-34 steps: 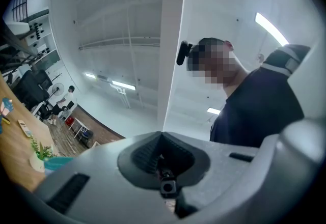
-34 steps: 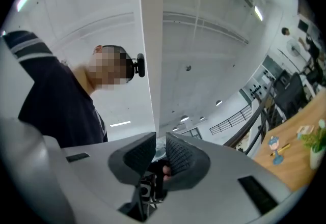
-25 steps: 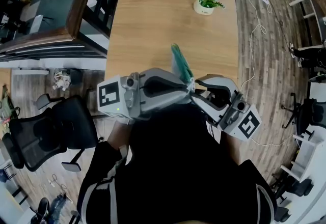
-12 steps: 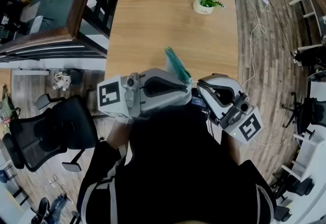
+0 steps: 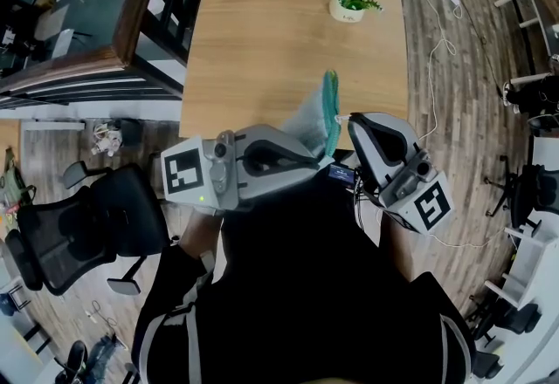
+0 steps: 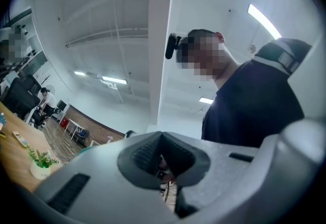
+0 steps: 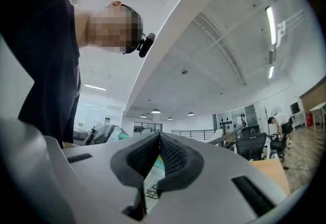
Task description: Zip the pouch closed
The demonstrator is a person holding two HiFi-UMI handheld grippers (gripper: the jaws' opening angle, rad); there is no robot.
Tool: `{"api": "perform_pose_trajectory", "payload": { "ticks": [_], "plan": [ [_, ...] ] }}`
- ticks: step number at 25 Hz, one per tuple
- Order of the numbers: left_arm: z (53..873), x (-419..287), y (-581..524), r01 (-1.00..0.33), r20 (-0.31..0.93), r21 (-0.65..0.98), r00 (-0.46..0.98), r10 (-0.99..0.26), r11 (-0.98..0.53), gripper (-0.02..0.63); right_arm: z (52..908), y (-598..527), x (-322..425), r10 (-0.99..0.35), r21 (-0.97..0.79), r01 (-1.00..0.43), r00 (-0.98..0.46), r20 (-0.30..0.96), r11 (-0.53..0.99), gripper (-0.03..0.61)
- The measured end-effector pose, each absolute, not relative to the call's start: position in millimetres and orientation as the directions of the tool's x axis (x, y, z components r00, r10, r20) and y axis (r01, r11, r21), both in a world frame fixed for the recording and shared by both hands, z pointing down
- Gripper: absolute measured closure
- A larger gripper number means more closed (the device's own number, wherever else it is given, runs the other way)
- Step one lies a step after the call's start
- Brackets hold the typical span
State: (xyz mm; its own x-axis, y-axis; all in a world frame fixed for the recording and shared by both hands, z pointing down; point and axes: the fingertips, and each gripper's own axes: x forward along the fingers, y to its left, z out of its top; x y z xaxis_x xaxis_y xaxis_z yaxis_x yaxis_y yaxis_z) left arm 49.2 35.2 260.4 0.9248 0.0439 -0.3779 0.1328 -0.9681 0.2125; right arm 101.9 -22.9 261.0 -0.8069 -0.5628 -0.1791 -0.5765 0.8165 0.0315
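Over table (image 5: 262, 51) edge: we held the pouch (image 5: 325, 116) in the air between both grippers, well short of the plant (image 5: 349, 3) at the far end.
Left gripper (image 5: 313, 161): clenched on the pouch's lower end, its grip unchanged.
Right gripper (image 5: 351, 122): its jaws had just been closing and now pinched the pouch's clear-and-teal side.
Pouch: it had swung from leaning left to nearly upright, closer to the right gripper.
Zip: too small to read; we judged that with both grips set, the pull along it could begin.
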Motion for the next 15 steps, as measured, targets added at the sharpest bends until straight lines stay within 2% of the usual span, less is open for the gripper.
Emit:
{"api": "perform_pose_trajectory", "payload": {
  "ticks": [5, 9, 12, 15],
  "plan": [
    [249, 39, 53, 0.188, -0.413, 0.152, 0.904, 0.110, -0.970, 0.614, 263, -38, 133, -0.657, 0.017, -0.671, -0.730, -0.188, 0.741, 0.566],
    [244, 20, 55, 0.163, -0.421, 0.114, 0.901, 0.101, -0.980, 0.614, 256, -46, 174, -0.746, 0.039, -0.766, -0.634, -0.204, 0.641, 0.566],
    [250, 15, 49, 0.121, -0.387, 0.105, 0.919, 0.072, -0.987, 0.614, 247, -42, 180, -0.745, 0.030, -0.770, -0.625, -0.233, 0.637, 0.566],
    [242, 5, 37, 0.099, -0.448, 0.125, 0.894, 0.033, -0.987, 0.614, 234, -38, 172, -0.725, -0.012, -0.753, -0.629, -0.279, 0.658, 0.565]
  ]
}}
